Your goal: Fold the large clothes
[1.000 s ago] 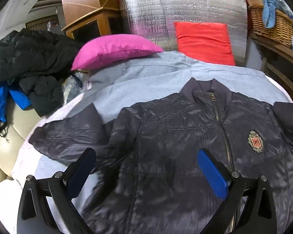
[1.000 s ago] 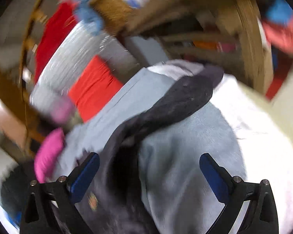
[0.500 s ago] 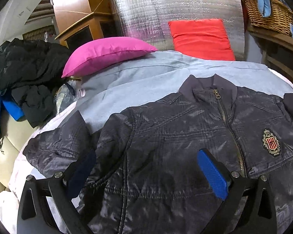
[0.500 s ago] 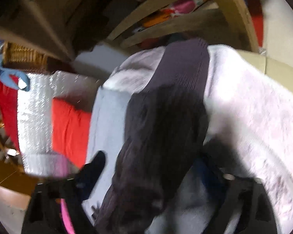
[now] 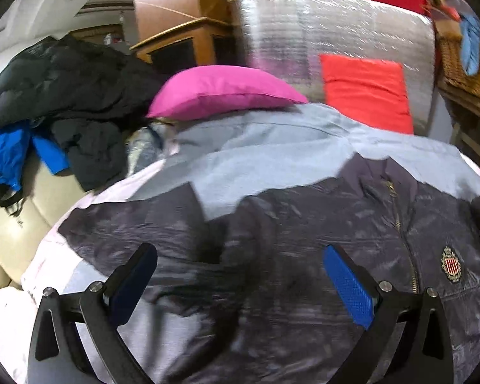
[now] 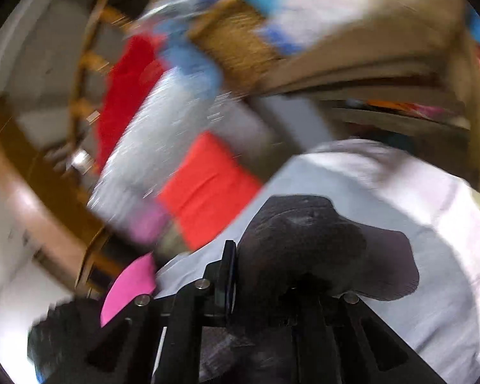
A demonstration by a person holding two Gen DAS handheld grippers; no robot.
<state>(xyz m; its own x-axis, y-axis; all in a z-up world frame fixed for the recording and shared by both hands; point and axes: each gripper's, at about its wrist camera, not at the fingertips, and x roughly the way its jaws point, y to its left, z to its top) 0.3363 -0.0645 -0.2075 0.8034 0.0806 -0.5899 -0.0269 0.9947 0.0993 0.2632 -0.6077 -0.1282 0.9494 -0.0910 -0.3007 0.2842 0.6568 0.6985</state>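
A dark quilted jacket (image 5: 320,249) with a zip and a chest crest lies face up on a pale blue sheet (image 5: 272,156). Its left sleeve (image 5: 137,227) stretches out flat toward the sofa side. My left gripper (image 5: 240,284) hovers open just above the sleeve and shoulder, nothing between its blue pads (image 5: 348,291). In the right wrist view, which is blurred, my right gripper (image 6: 262,275) is shut on the jacket's other sleeve (image 6: 316,243), whose ribbed cuff bunches up and droops over the fingers.
A pink pillow (image 5: 220,91) and a red cushion (image 5: 364,89) lean on a silver foil panel (image 5: 320,32) at the back. A pile of black and blue coats (image 5: 57,105) lies on the cream sofa (image 5: 12,224) to the left. A wicker basket (image 5: 467,67) sits on a wooden shelf at right.
My right gripper closed on the jacket's right sleeve and lifted it. The left gripper stayed open and shifted sideways over the jacket toward its left sleeve.
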